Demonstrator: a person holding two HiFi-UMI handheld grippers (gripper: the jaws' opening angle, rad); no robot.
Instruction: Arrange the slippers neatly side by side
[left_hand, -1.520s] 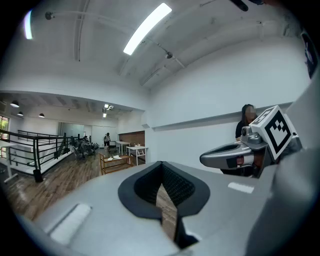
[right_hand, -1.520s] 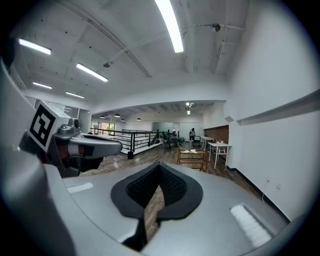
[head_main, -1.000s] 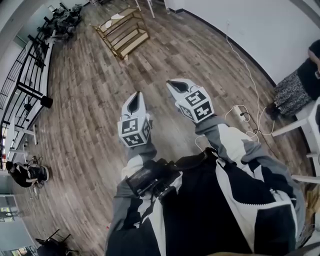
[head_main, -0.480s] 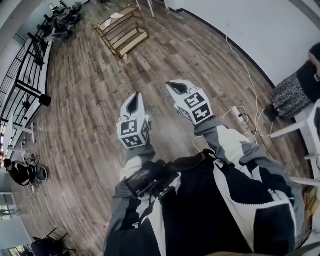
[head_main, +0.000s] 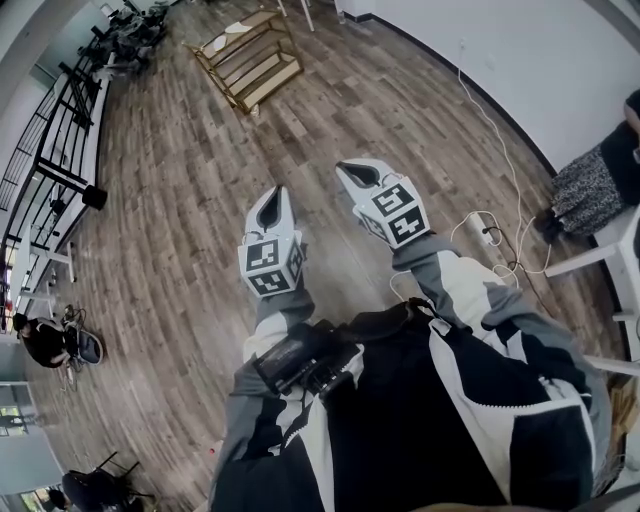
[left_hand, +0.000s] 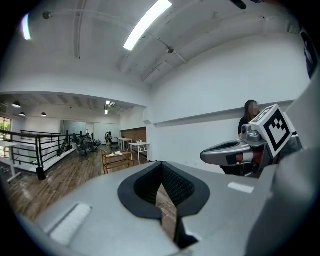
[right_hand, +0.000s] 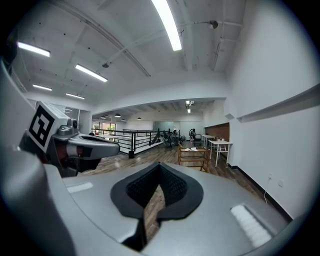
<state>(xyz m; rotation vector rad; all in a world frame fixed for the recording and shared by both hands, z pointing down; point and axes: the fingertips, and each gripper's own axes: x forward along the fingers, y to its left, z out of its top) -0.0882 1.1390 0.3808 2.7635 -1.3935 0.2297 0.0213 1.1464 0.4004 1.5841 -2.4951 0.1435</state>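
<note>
Slippers can't be made out for certain in any view. The only candidates are pale items (head_main: 238, 27) on top of the wooden rack (head_main: 250, 62), far ahead across the floor (head_main: 170, 220) and too small to identify. The left gripper (head_main: 270, 203) and right gripper (head_main: 358, 173) are both closed on nothing, held out side by side. Arriving at the rack with jaws closed could knock things off, and the cable (head_main: 480, 110) by the wall could snag a foot.

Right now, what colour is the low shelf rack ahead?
Light wood; the shelf rack shows best in the head view.
</note>
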